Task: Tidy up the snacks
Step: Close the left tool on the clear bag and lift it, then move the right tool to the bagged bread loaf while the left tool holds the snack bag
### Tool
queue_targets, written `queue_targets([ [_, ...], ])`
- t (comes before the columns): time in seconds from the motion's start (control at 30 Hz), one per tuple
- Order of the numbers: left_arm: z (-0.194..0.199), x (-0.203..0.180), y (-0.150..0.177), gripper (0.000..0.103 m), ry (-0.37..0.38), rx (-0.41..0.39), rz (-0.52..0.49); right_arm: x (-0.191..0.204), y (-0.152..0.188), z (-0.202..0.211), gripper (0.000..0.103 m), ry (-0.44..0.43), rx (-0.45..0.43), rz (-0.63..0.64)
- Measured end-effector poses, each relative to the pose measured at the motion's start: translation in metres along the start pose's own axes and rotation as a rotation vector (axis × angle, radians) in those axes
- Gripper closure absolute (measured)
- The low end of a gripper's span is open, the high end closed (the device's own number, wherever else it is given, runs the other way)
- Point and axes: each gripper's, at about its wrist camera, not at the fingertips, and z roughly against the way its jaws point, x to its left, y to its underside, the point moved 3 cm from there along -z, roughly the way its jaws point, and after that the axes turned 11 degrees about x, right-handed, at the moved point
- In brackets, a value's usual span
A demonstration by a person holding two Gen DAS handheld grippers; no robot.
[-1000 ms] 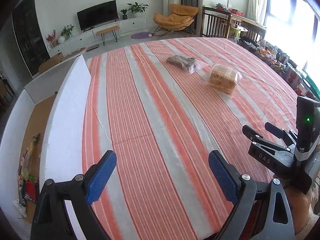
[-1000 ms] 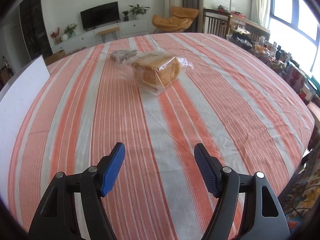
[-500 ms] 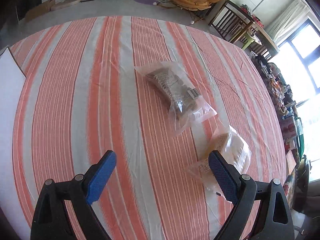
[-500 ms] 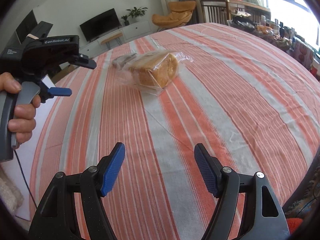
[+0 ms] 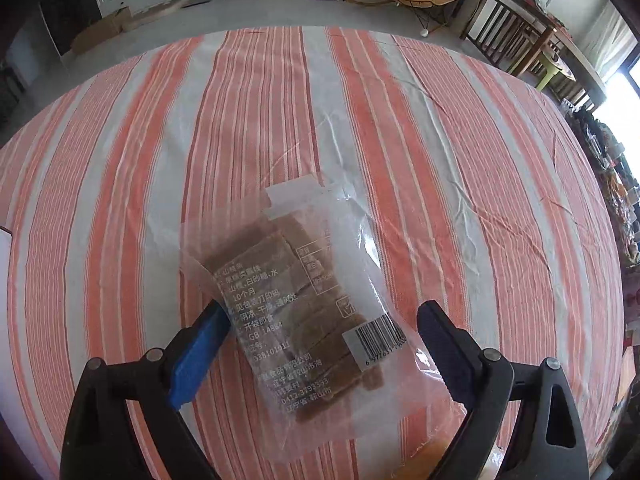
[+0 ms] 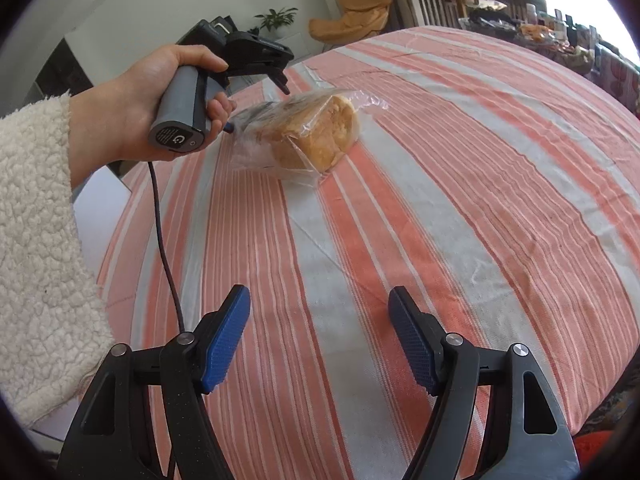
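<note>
Fingers (image 5: 200, 346) straddle clear snack bag (image 5: 304, 316) of brown slabs.

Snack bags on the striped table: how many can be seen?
2. A clear bag of brown bars lies between the open fingers of the left gripper. A bread bag lies beside it, far ahead of the right gripper. Others may be out of view.

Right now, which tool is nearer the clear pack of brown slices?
Left. The left tool is open astride the clear pack of brown slices. The right tool hangs open over bare striped cloth, well short.
</note>
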Motion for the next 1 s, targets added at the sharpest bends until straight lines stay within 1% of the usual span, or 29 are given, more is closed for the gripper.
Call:
queue_targets([
  [0.03,-0.003,-0.001,0.002,0.010,-0.033,0.010,-0.021,0.000,0.000,0.000,0.028,-0.001,-0.001,-0.001],
  [0.1,0.001,-0.001,0.007,0.019,-0.057,-0.024,-0.074,-0.001,0.000,0.000,0.028,-0.004,-0.004,-0.006],
  [0.13,0.005,0.000,0.011,0.028,-0.046,-0.045,-0.085,-0.001,0.000,0.000,0.028,-0.004,-0.004,-0.006],
  [0.17,0.009,0.003,0.014,0.041,-0.033,-0.061,-0.090,0.000,-0.001,0.000,0.028,-0.003,-0.004,-0.006],
  [0.23,0.014,0.009,0.020,0.051,-0.018,-0.075,-0.110,0.000,0.000,0.000,0.028,-0.001,-0.004,-0.005],
  [0.4,0.020,0.021,0.043,0.052,-0.068,-0.104,-0.168,0.000,-0.001,0.000,0.028,0.000,-0.006,-0.009],
  [0.47,0.023,0.034,0.057,0.052,-0.080,-0.113,-0.168,-0.001,-0.001,0.001,0.028,-0.001,-0.008,-0.013],
  [0.53,0.028,0.051,0.071,0.052,-0.077,-0.119,-0.150,-0.001,-0.001,0.001,0.028,-0.002,-0.009,-0.016],
  [0.63,0.038,0.079,0.091,0.053,-0.053,-0.129,-0.104,-0.002,0.000,0.002,0.028,-0.002,-0.010,-0.020],
  [0.73,0.051,0.105,0.119,0.053,-0.001,-0.137,-0.053,-0.002,0.000,0.003,0.028,0.001,-0.011,-0.022],
  [0.83,0.065,0.123,0.158,0.053,0.046,-0.156,-0.027,-0.003,0.000,0.004,0.028,-0.001,-0.017,-0.027],
  [1.0,0.083,0.146,0.222,0.053,0.078,-0.211,-0.012,-0.006,0.001,0.011,0.028,-0.027,-0.048,-0.048],
])
